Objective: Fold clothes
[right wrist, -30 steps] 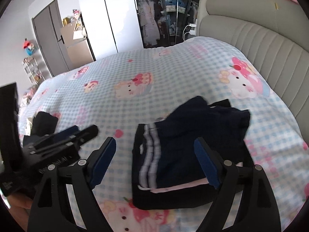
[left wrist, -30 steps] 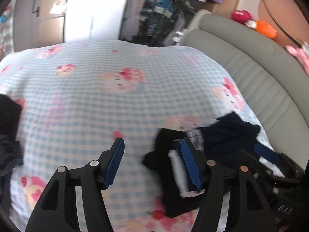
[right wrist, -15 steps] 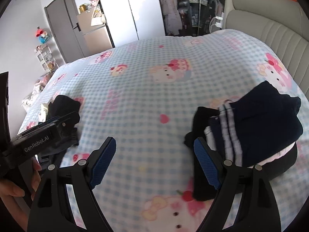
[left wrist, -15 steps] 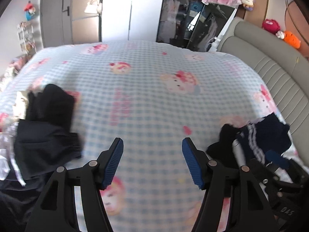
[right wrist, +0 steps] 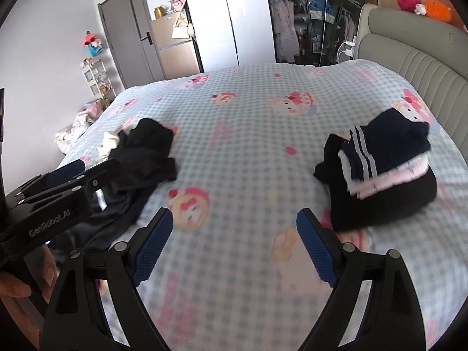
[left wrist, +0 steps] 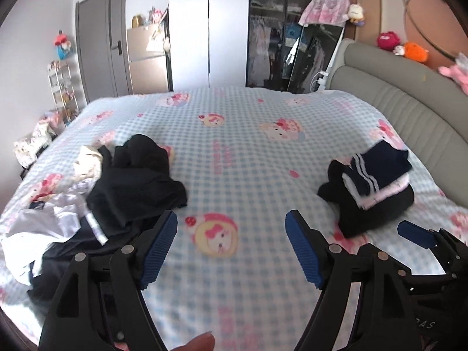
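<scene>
From the left wrist camera, the left gripper [left wrist: 231,248] hovered over a bed [left wrist: 248,134] covered in a blue checked sheet with pink cartoon prints. Its two blue-padded jaws were spreading apart, already wide, with nothing between them but bare sheet. A loose pile of unfolded clothes [left wrist: 117,187], mostly black with some white and cream pieces, lay rumpled at the left side of the bed. A neat stack of folded clothes [left wrist: 377,187] sat at the right side, near the grey padded headboard [left wrist: 409,108]; a navy piece with white stripes lay on top, over pale and black layers. A blue pad of the right gripper showed at the lower right edge.

From the right wrist camera, the right gripper [right wrist: 234,248] also stood wide apart and empty above the sheet, between the pile [right wrist: 146,155] and the stack [right wrist: 383,175]. The left gripper [right wrist: 67,175] appeared at the left edge, held by a hand [right wrist: 17,286].
</scene>
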A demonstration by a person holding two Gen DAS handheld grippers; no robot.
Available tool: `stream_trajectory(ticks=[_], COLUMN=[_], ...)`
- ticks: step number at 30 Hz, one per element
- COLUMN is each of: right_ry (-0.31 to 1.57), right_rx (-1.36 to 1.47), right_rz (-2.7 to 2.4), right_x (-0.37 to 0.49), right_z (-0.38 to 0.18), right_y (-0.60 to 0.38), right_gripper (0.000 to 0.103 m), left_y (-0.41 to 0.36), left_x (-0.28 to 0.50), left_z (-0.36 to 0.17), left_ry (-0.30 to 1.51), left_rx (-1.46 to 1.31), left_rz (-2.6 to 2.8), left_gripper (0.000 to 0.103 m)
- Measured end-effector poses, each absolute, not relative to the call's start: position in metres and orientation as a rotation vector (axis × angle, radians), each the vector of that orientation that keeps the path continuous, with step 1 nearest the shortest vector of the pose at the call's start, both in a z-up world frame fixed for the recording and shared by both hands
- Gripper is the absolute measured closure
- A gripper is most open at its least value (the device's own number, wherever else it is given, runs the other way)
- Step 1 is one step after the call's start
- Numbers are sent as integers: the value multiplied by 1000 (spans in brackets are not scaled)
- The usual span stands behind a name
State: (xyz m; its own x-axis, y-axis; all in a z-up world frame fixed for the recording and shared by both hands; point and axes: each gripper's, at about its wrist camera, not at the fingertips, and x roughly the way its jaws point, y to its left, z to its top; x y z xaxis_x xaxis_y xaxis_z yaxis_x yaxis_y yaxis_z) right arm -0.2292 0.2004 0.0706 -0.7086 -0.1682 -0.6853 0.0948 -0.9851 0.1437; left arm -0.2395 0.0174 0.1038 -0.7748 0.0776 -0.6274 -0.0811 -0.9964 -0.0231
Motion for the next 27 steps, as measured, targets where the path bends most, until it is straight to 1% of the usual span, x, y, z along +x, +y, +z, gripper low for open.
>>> stream_trajectory(ticks=[3,7,10,13,17,19,22,27], right_ry=[-138,-181,-213,-171,-176,-209,-192,-185], right_rx=[1136,1161,1169,1158,1194,1227,1211,1174], right_rz=[-2782,-2784,-2793,-2814,-2832,-2826,-2851,-2879], right_x=[-187,-133,-94,-51,-5,11,30,42], right_z=[68,58,52,46,30,24,28,38], right_y=[190,185,185,180,184,189,194,203], right_gripper=[12,12,11,11,11,11,11,11], left_y=[9,-3,-4,-5,-2,1,3,1], left_x=[-194,-132,-96,-54,-21,-6,11,28], left_z=[107,102,92,80,66,61,56,47], left_ry=[10,-21,11,-5,-42,-21,5,-2], left_rx=[-992,-995,-1005,-980,-1028,-1042,-1053,-1094], left_rz=[2892,2894,2903,2934,2918,2921,2918,2909], left_gripper=[24,23,23,23,23,23,23,23])
